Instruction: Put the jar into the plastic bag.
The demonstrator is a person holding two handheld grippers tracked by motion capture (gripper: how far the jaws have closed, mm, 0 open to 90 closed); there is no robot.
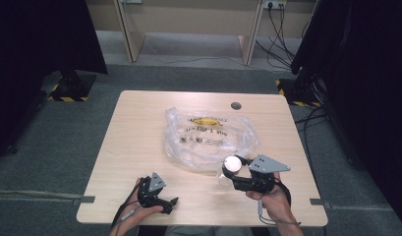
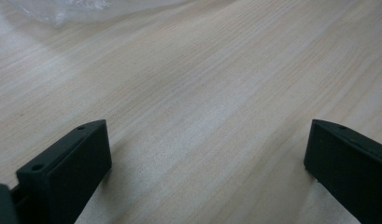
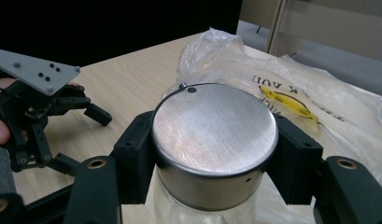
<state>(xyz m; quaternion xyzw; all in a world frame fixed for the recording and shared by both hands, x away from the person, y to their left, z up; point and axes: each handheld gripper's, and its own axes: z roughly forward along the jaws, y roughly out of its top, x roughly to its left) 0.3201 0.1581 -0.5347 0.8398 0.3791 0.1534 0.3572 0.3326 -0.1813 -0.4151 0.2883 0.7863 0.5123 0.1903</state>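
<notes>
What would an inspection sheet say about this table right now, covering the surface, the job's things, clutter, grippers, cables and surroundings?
Surface: light wood table, dry and clean, with a round grommet hole near the far edge.
Job's things: glass jar with a brushed metal lid, held upright; crumpled clear plastic bag with yellow print lying mid-table.
Clutter: nothing seen.
Grippers: right gripper shut on the jar just under the lid, at the bag's near edge; left gripper open, jaws wide apart, low over bare table.
Cables: a cable trails from each gripper; loose black leads run over the floor to a wall socket.
Surroundings: grey carpet, black curtains both sides, hazard-striped stand bases, wooden furniture legs behind.
</notes>
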